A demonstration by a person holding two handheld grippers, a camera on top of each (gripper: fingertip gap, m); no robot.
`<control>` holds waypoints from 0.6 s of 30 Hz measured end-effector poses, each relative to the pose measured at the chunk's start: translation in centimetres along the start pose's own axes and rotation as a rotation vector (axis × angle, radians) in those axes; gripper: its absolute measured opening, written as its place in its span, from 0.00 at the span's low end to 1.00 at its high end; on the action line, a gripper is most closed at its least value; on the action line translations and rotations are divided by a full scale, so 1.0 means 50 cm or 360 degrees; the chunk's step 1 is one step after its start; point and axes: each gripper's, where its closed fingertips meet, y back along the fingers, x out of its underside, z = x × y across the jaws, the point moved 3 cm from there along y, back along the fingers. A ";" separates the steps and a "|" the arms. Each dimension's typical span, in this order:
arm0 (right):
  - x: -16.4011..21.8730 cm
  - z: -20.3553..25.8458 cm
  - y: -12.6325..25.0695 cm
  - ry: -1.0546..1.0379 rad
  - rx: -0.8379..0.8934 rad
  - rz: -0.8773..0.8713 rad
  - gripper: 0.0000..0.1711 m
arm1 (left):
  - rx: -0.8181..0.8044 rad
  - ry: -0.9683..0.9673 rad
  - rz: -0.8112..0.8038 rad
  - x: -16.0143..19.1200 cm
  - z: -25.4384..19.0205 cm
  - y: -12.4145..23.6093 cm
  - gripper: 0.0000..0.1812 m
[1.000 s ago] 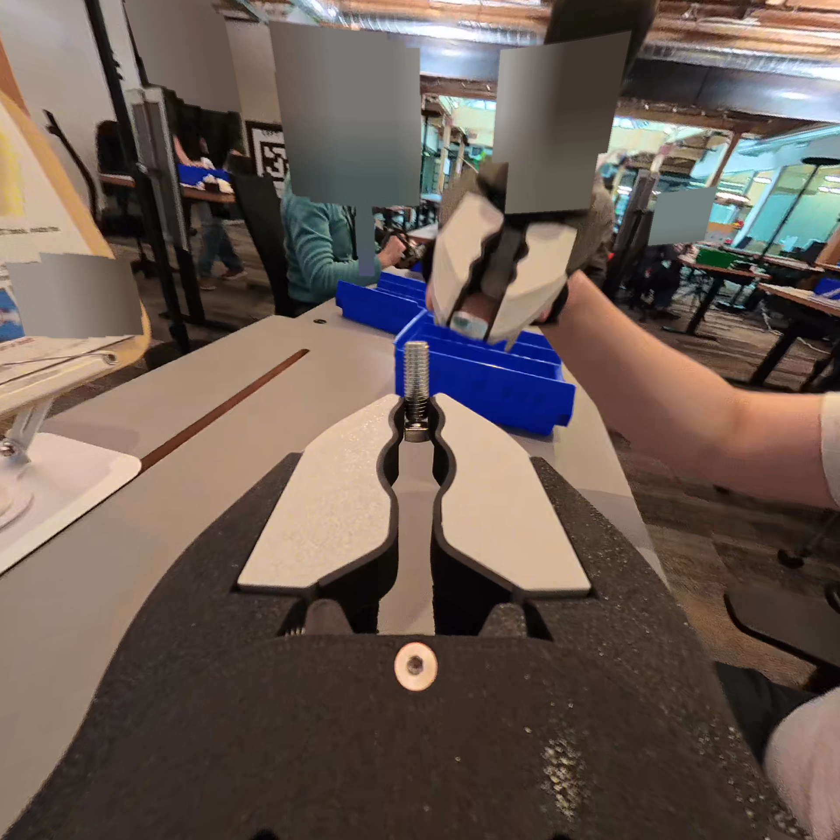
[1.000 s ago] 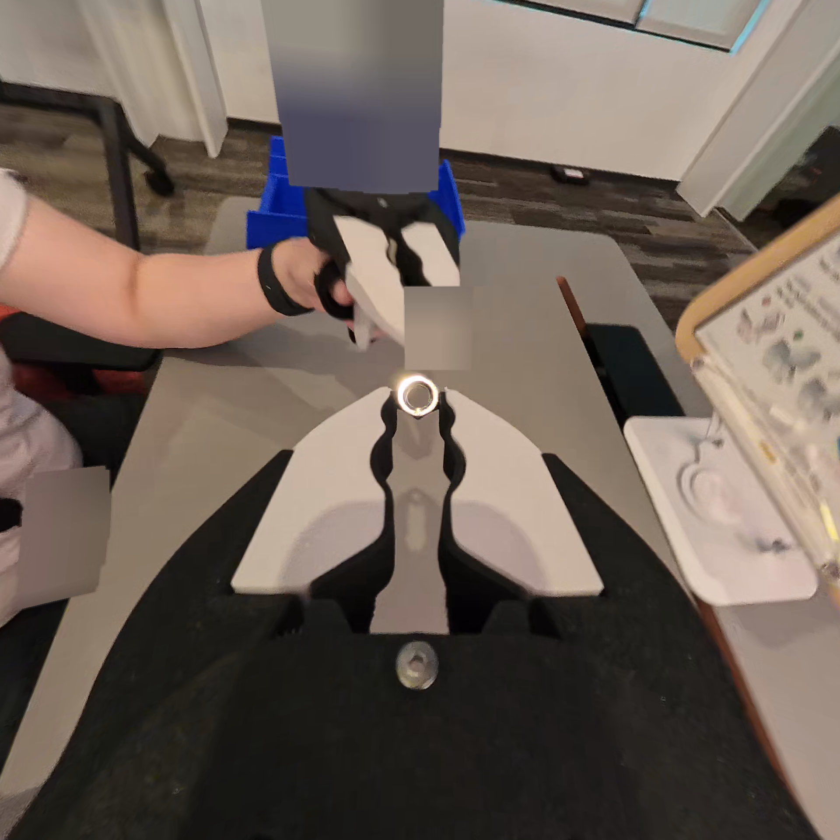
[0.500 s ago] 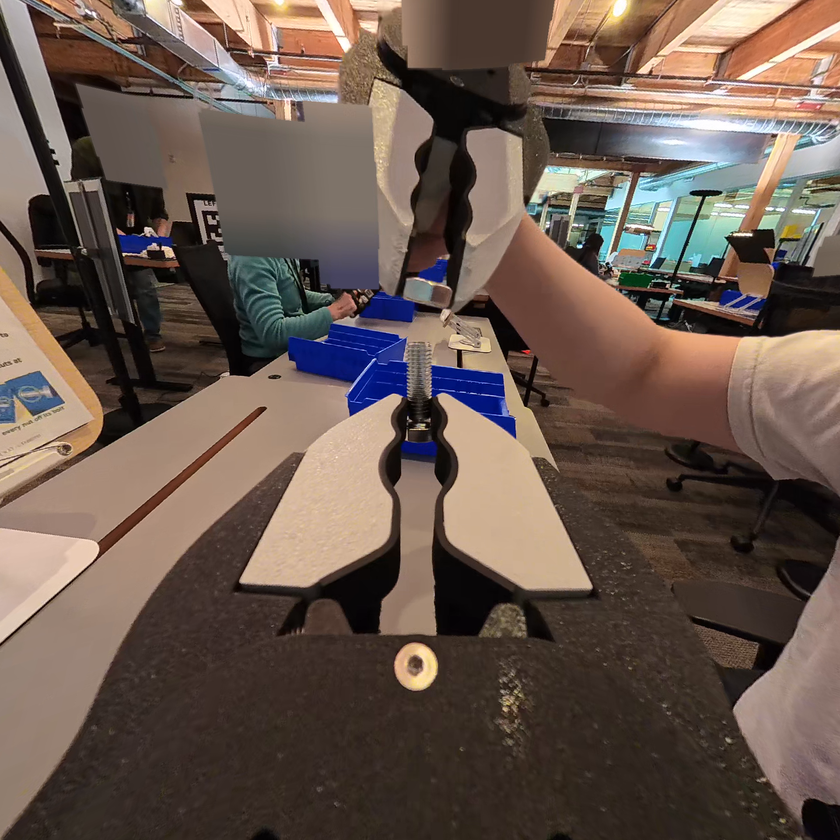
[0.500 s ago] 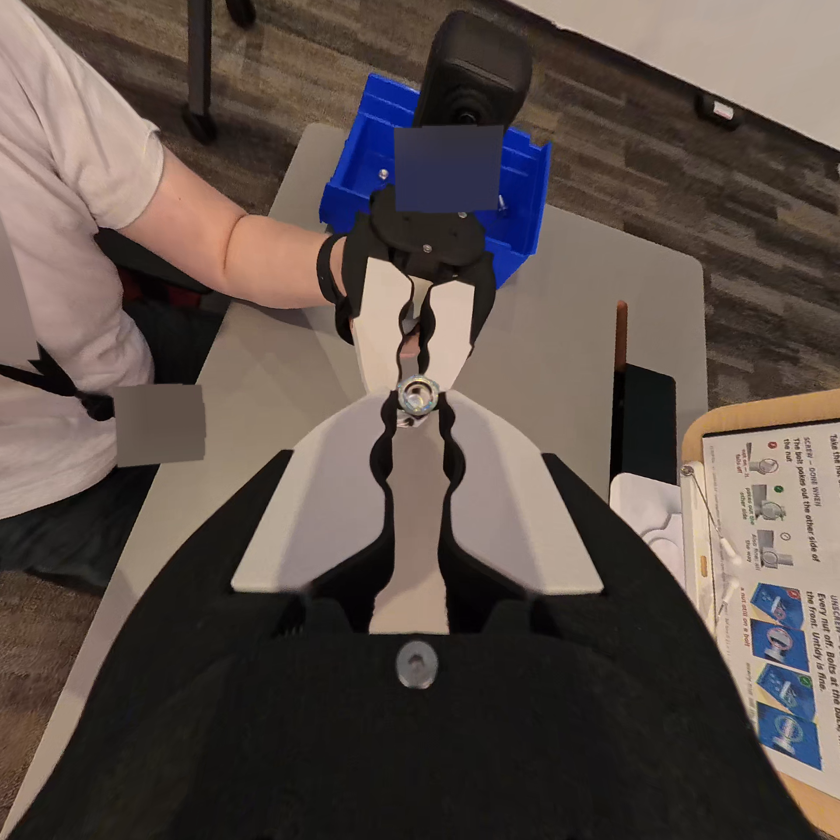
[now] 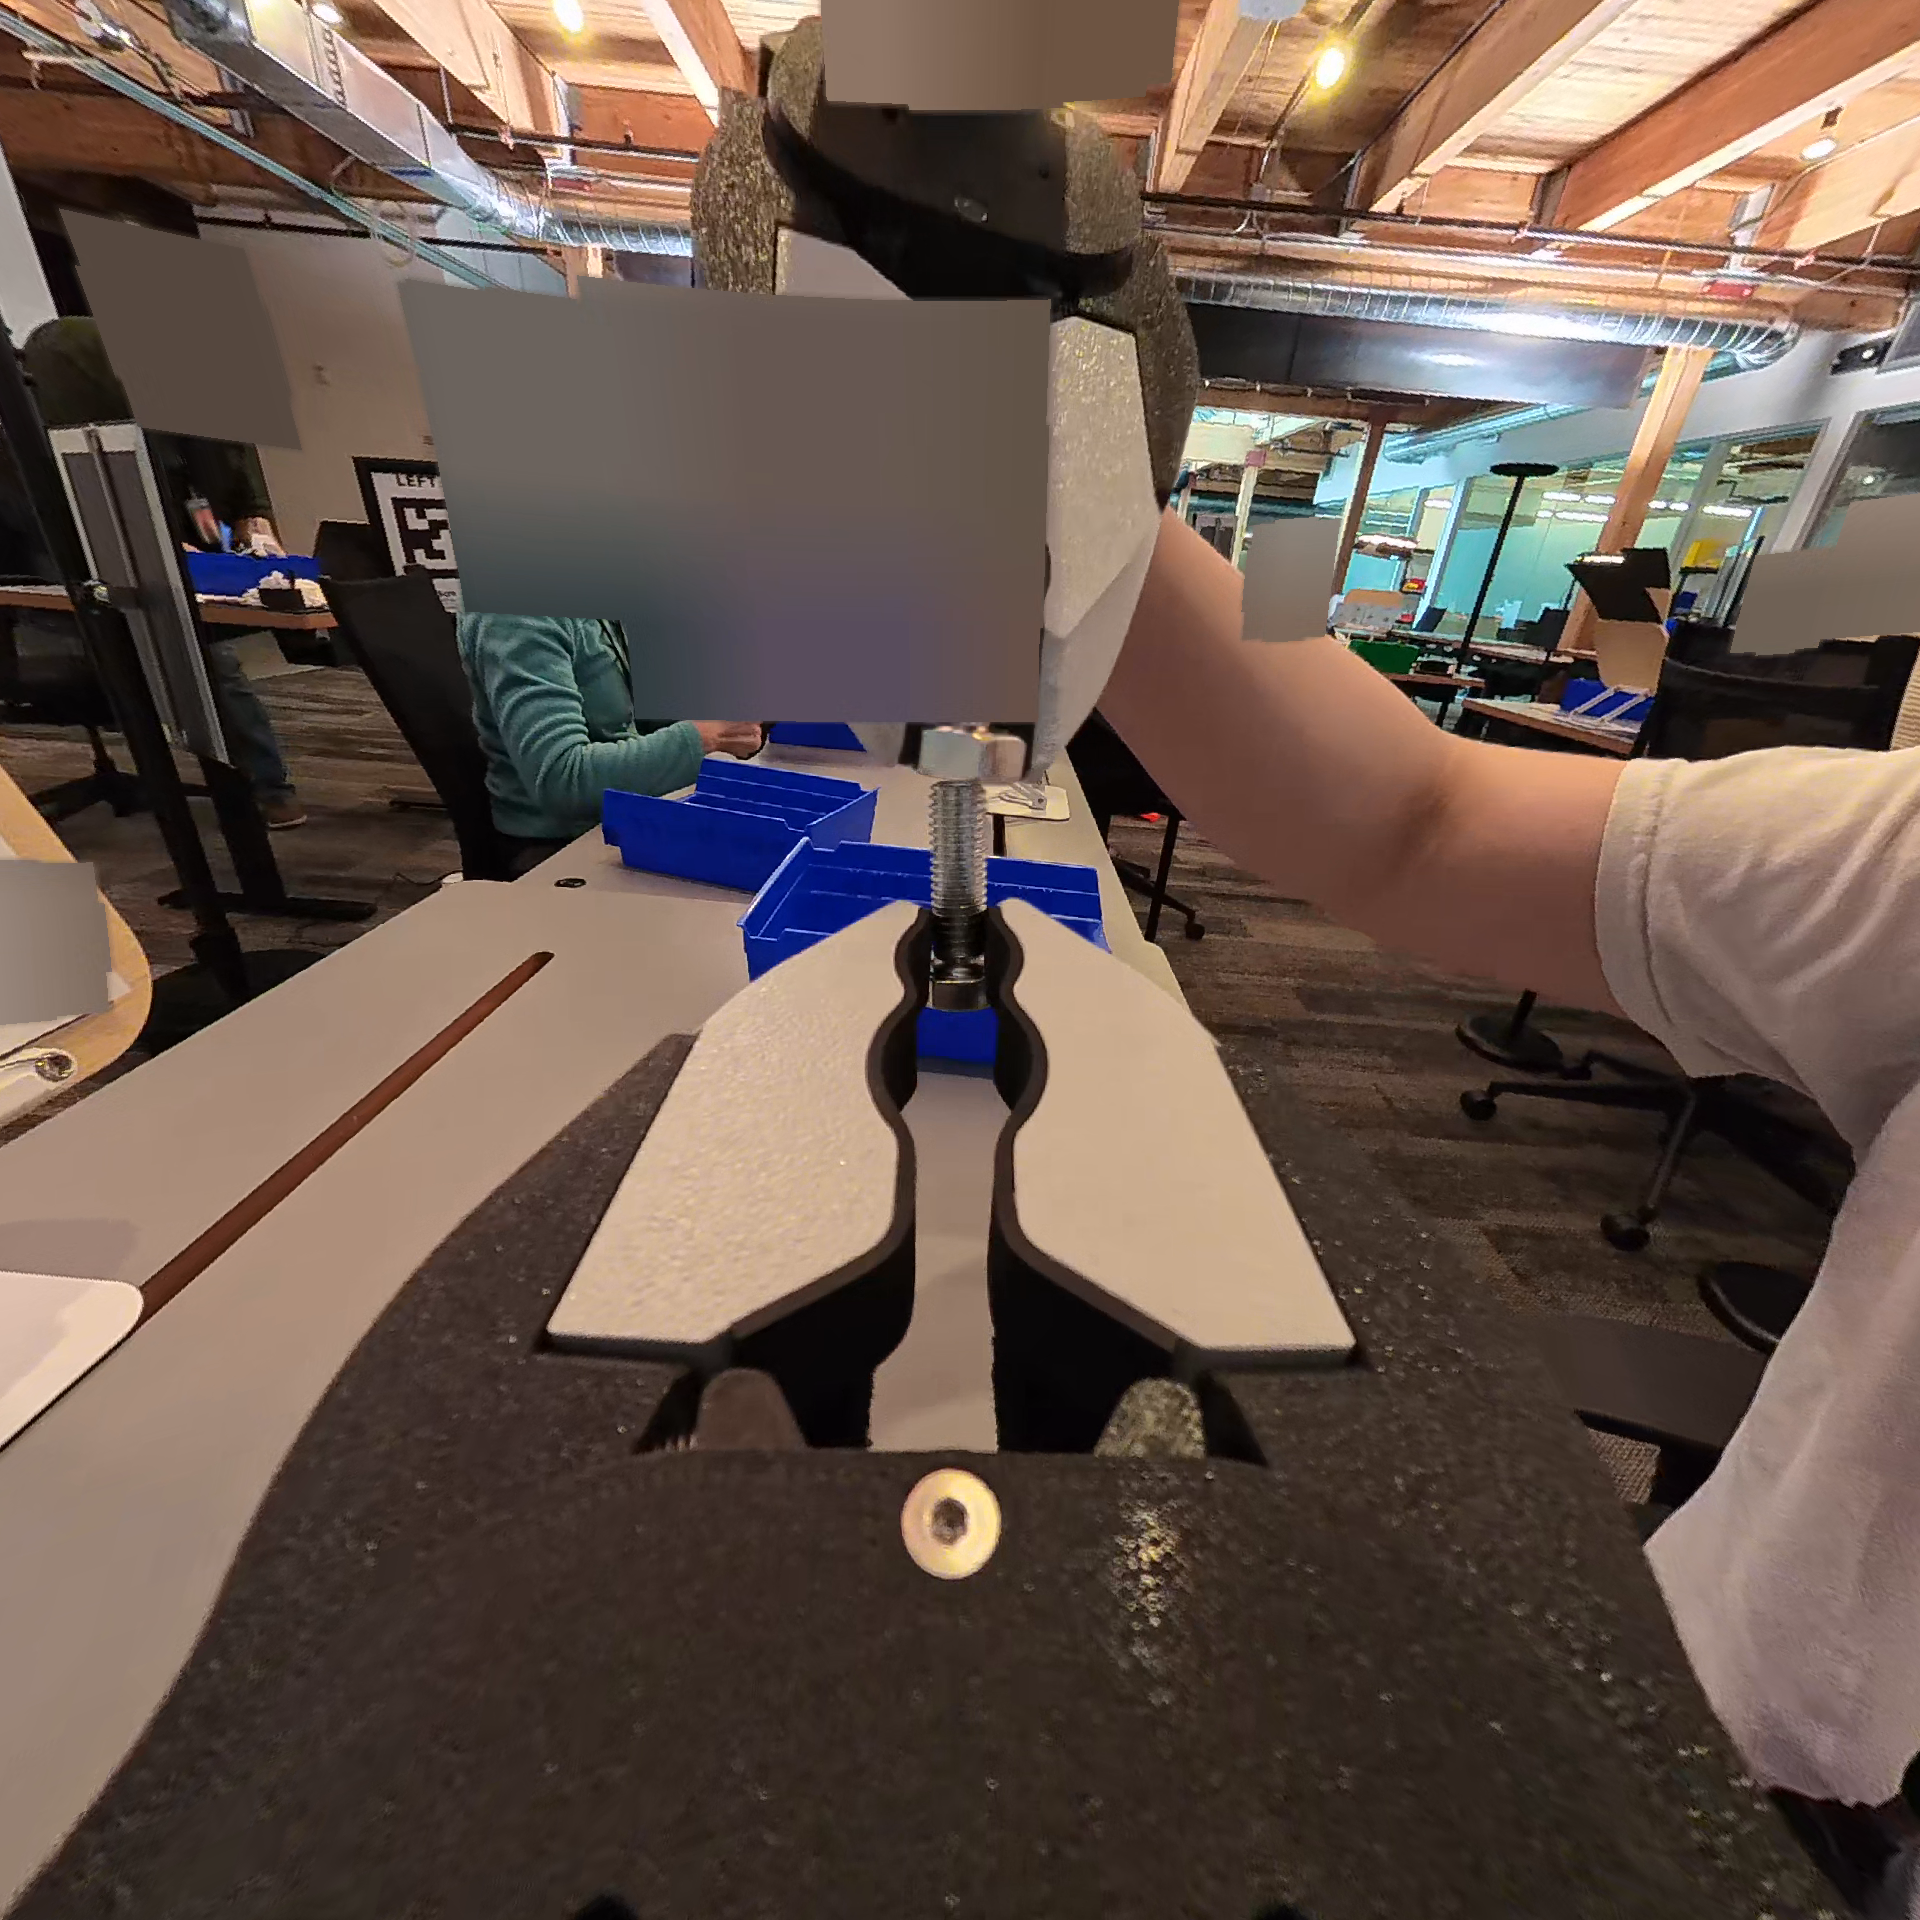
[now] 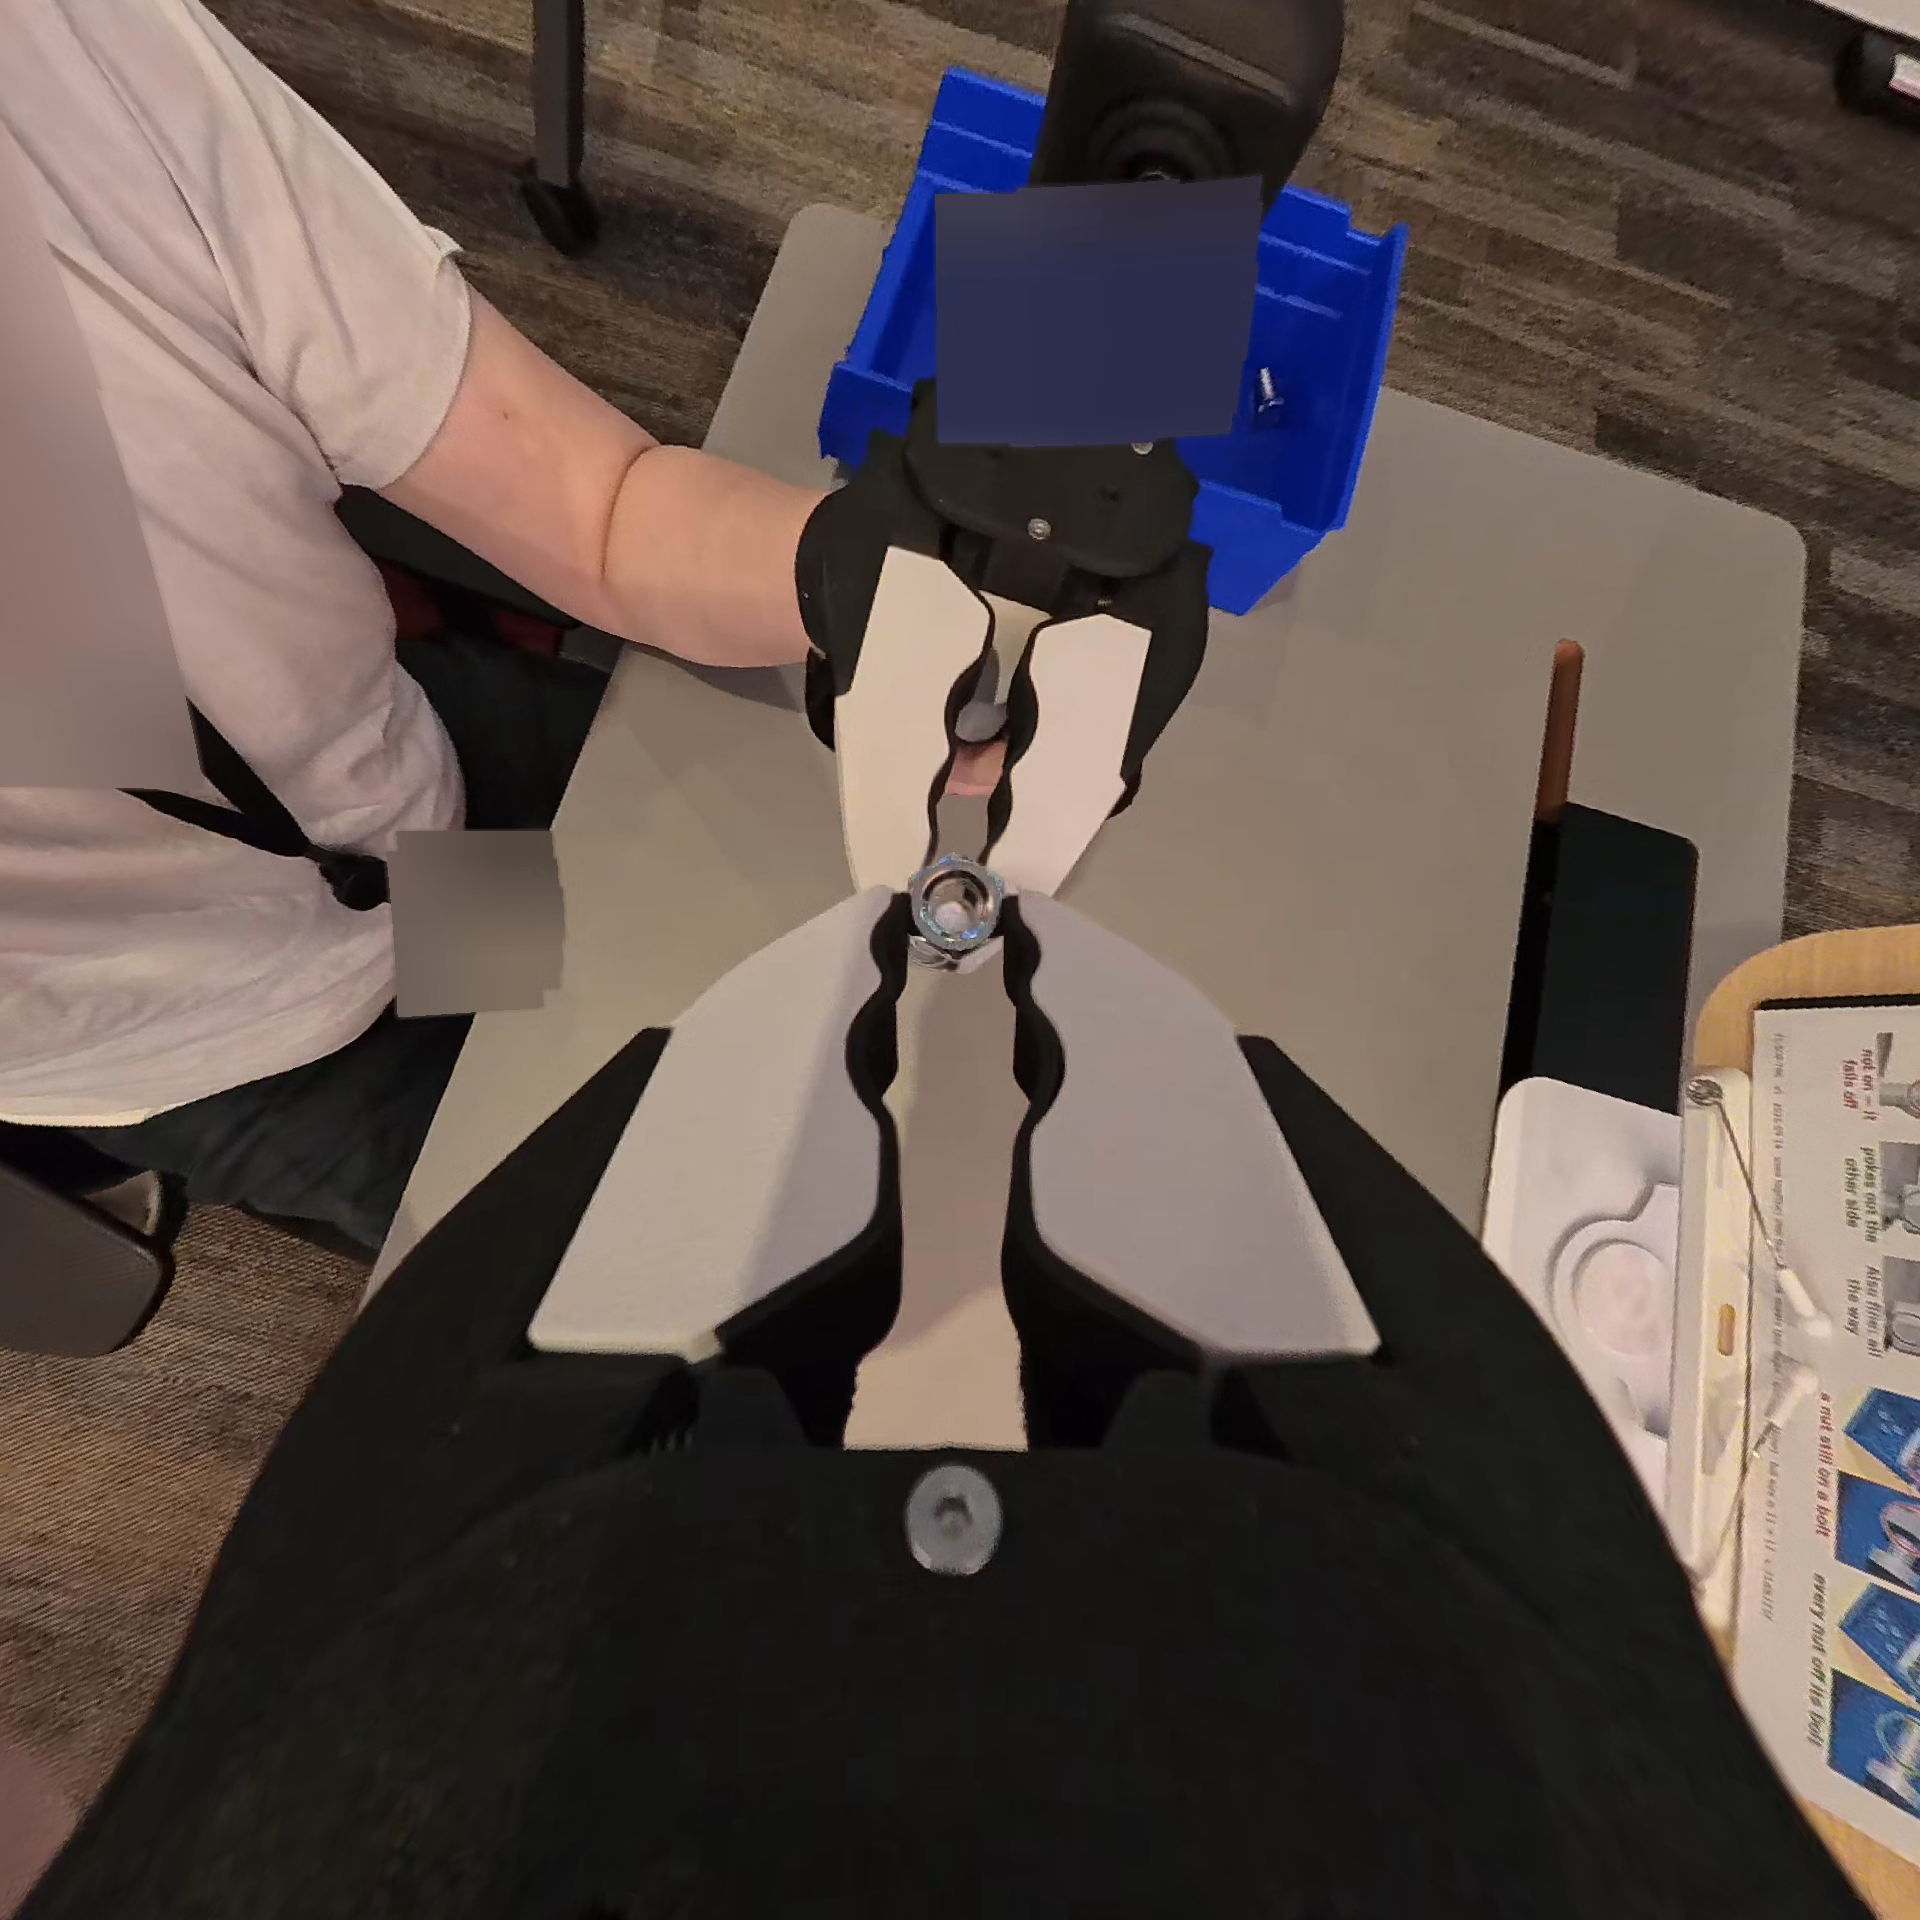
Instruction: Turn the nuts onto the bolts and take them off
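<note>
While your left claw (image 5: 956, 961) is pinching the bolt (image 5: 956, 831) by its head, fingers nearly closed around it, the threaded shank is standing upright above the tips. Your right claw (image 6: 954, 920) is coming down from overhead, its fingers closed on the nut (image 6: 954, 909) and holding it flat at the very tips. In the left wrist view that nut (image 5: 961, 750) is sitting right at the top of the shank, touching or nearly so; whether any thread is engaged, you cannot tell from here.

You are at the starting step of threading on, by my reading. Next you are going to need the nut's bore square over the bolt's axis, light downward pressure, and a turn of the right wrist while the left holds steady. A tilted nut is likely to cross-thread or slip out.

Both parts are looking like bright zinc-plated steel: the nut hexagonal with a shiny bore, the bolt showing coarse, clean threads.

Farther out, a blue bin (image 6: 1320, 436) is resting on the grey surface (image 6: 1351, 831) beyond your hands, with an instruction sheet (image 6: 1849, 1351) lying off to the right.
</note>
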 end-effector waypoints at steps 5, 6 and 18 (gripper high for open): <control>-0.001 0.006 0.003 -0.0001 -0.0047 0.0002 0.10 | 0.0019 -0.0021 -0.0018 -0.008 -0.007 -0.002 0.05; -0.002 0.010 0.004 0.0000 -0.0074 -0.0004 0.10 | 0.0045 -0.0020 -0.0020 -0.008 -0.012 -0.002 0.05; -0.004 0.030 0.005 0.0046 -0.0186 0.0022 0.10 | 0.0081 -0.0148 0.0004 -0.004 -0.031 -0.009 0.05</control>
